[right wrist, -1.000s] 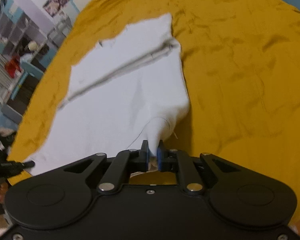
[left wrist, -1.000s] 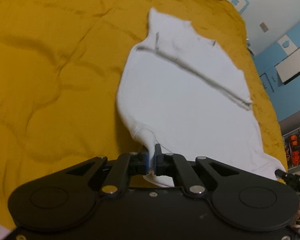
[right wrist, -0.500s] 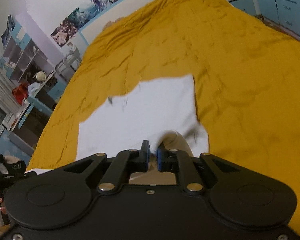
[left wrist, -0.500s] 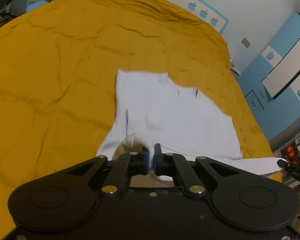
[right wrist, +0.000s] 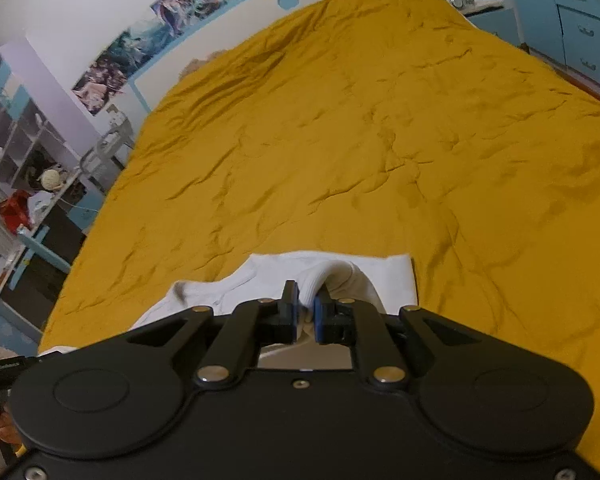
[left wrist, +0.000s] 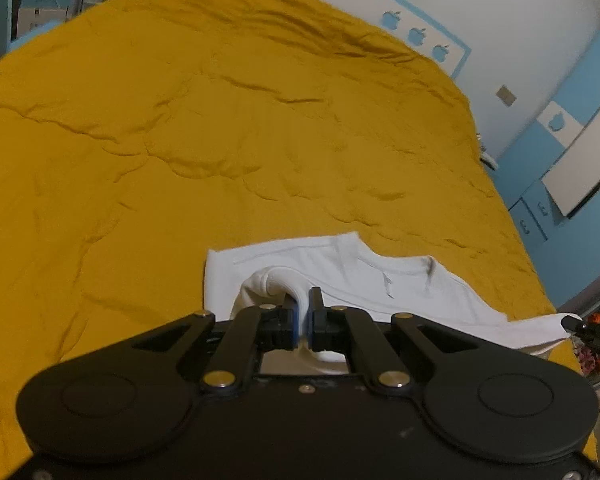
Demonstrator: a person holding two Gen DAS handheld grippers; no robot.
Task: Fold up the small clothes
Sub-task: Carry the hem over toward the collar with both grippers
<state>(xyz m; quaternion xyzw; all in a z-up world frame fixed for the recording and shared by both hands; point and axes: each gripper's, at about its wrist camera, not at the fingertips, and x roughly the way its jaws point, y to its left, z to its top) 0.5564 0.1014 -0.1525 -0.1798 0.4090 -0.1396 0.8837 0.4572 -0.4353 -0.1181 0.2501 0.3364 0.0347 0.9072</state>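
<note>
Two grippers each pinch the same white garment (left wrist: 404,284), which lies near the close edge of a mustard-yellow bedspread (left wrist: 220,120). In the left wrist view, the left gripper (left wrist: 304,320) has its jaws drawn together on a rolled bunch of white cloth that rises from the garment and passes between the blue-padded fingers (left wrist: 296,322); the rest of the garment spreads flat ahead of and to the right of the jaws, with a ribbed neckline showing. Its near part is hidden beneath the black gripper body, and its far right corner is pulled out to a point at the tip of the right gripper (left wrist: 576,324), which is cut off by the picture's edge. In the right wrist view, the right gripper (right wrist: 306,318) is likewise clamped on a bunched fold of the white garment (right wrist: 388,280), with cloth filling the narrow gap between its fingers (right wrist: 320,316). The garment lies ahead and to the left, mostly covered by the gripper body. At the lower left edge the left gripper (right wrist: 4,368) shows only in part, its jaws too dark to make out.
</note>
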